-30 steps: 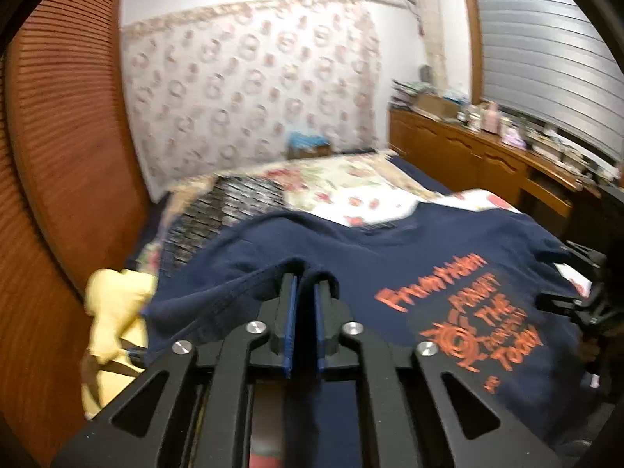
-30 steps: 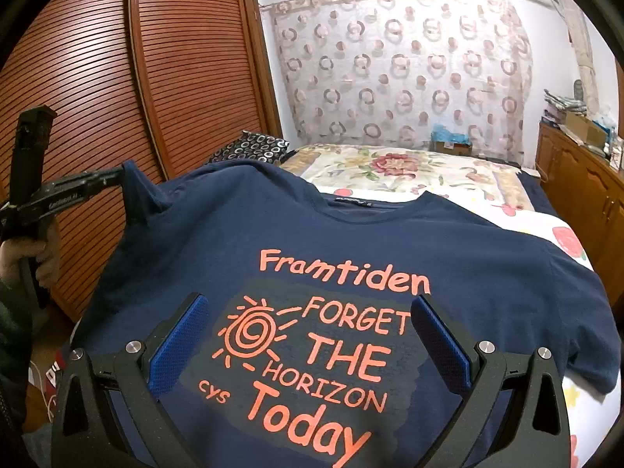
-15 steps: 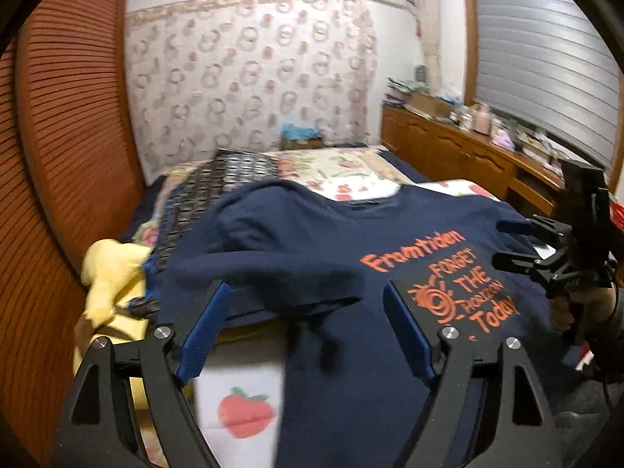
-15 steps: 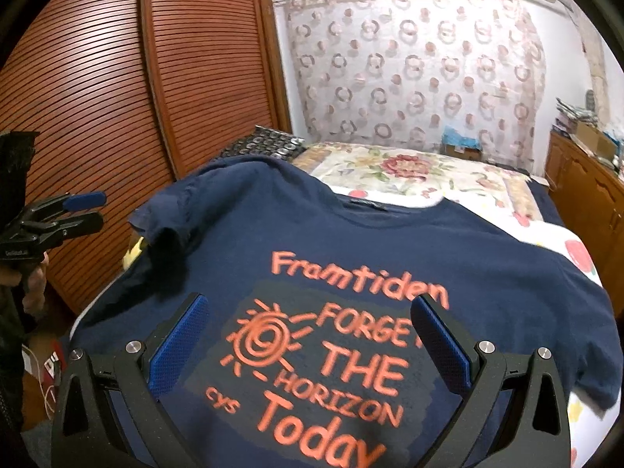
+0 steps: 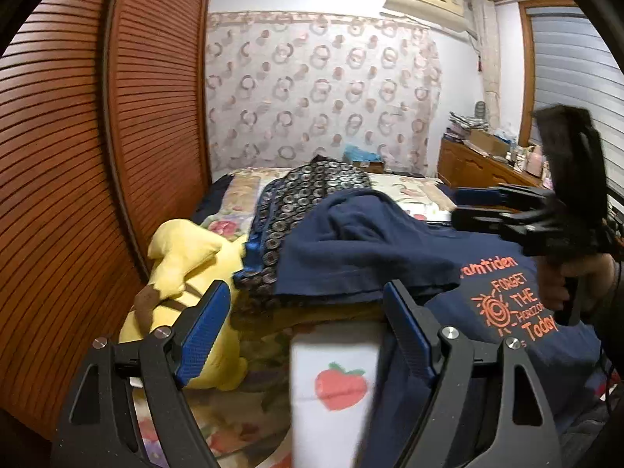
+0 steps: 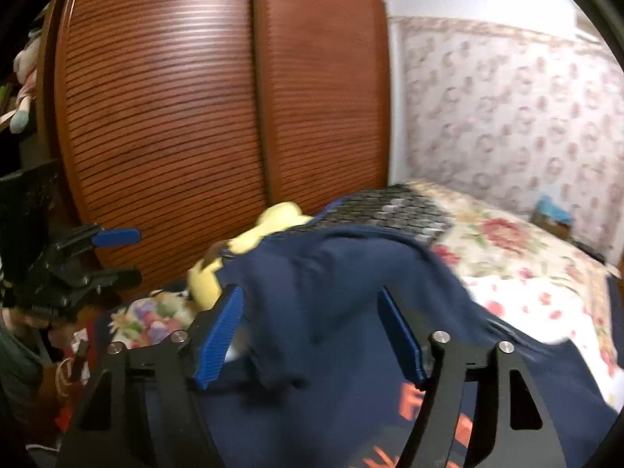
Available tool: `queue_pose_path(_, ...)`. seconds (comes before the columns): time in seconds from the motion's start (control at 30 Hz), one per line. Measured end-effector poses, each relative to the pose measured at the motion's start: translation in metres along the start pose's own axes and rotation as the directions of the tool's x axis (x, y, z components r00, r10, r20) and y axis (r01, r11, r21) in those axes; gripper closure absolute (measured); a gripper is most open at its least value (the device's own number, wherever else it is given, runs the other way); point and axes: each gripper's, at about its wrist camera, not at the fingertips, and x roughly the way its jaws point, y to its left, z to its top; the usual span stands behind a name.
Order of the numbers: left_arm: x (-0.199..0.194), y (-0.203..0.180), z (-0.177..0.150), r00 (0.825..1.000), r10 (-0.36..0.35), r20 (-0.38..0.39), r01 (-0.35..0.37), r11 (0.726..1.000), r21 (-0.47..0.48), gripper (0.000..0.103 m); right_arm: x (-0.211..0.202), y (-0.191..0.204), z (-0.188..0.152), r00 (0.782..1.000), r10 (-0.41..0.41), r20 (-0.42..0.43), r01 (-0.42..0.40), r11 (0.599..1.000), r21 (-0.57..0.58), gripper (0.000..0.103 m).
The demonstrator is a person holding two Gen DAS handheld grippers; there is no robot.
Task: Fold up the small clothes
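Note:
A navy T-shirt [image 5: 487, 347] with orange print lies spread on the bed. Its left sleeve [image 5: 351, 245] is folded inward over the body. My left gripper [image 5: 306, 300] hovers open near the shirt's left edge, with nothing between its pads. My right gripper [image 6: 310, 308] hangs over the folded sleeve [image 6: 323, 284]. Its jaws are closing with the bunched navy cloth between them, and the pads do not visibly press on it. Each wrist view also catches the other tool, the right gripper [image 5: 460, 206] and the left gripper [image 6: 132, 255].
A yellow plush toy [image 5: 187, 257] and a dark patterned cushion [image 5: 308, 195] lie left of the shirt. Slatted wooden wardrobe doors [image 6: 195, 117] run along the bed's left side. A floral bedspread [image 6: 507, 249] lies beyond, and a wooden dresser [image 5: 475, 163] stands at the right.
My left gripper let go of the sleeve, opened and drew back to the left. The sleeve now lies folded on the shirt. My right gripper swung left over it and its jaws narrowed.

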Motion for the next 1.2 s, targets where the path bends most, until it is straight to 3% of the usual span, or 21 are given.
queue_pose_path(0.1, -0.006, 0.011, -0.008, 1.000, 0.017, -0.003, -0.017, 1.000, -0.019, 0.022, 0.032, 0.013, 0.013, 0.996, 0.062, -0.065, -0.064, 0.997, -0.036, 0.040)
queue_pose_path(0.3, -0.012, 0.022, -0.019, 0.999, 0.031, -0.012, -0.031, 0.999, -0.030, 0.022, 0.089, 0.031, 0.027, 0.969, 0.147, -0.201, -0.165, 0.983, -0.079, 0.042)
queue_pose_path(0.43, -0.013, 0.022, -0.022, 1.000, 0.026, -0.017, -0.026, 0.999, -0.035, 0.022, 0.128, 0.039, 0.021, 0.946, 0.116, -0.302, -0.161, 0.979, -0.127, 0.043)
queue_pose_path(0.53, -0.012, 0.022, -0.023, 1.000, 0.019, -0.021, -0.020, 0.999, -0.032, 0.022, 0.155, 0.047, 0.023, 0.935, 0.046, -0.353, -0.118, 0.975, -0.187, 0.043)
queue_pose_path(0.57, -0.012, 0.022, -0.022, 1.000, 0.018, -0.020, -0.019, 0.999, -0.031, 0.022, 0.161, 0.049, 0.021, 0.933, 0.018, -0.360, -0.100, 0.973, -0.210, 0.048)
queue_pose_path(0.63, -0.012, 0.021, -0.022, 1.000, 0.013, -0.018, -0.013, 0.999, -0.030, 0.022, 0.166, 0.056, 0.018, 0.932, -0.022, -0.362, -0.072, 0.967, -0.246, 0.060)
queue_pose_path(0.7, -0.012, 0.021, -0.022, 1.000, 0.009, -0.017, -0.010, 1.000, -0.027, 0.022, 0.170, 0.057, 0.017, 0.928, -0.071, -0.366, -0.038, 0.959, -0.281, 0.079)
queue_pose_path(0.8, -0.013, 0.017, -0.022, 1.000, 0.009, -0.016, -0.009, 1.000, -0.013, 0.022, 0.165, 0.058, 0.024, 0.937, -0.037, -0.346, -0.048, 0.971, -0.235, 0.091)
queue_pose_path(1.03, -0.010, 0.009, -0.020, 1.000, -0.007, -0.018, 0.007, 1.000, -0.002, 0.022, 0.127, 0.036, 0.045, 0.971, 0.072, -0.229, -0.094, 0.992, -0.085, 0.095)
queue_pose_path(1.2, -0.006, 0.004, -0.015, 1.000, -0.022, -0.017, 0.022, 1.000, 0.006, 0.022, 0.104, 0.019, 0.045, 0.985, 0.026, -0.170, -0.035, 0.998, -0.051, 0.098)
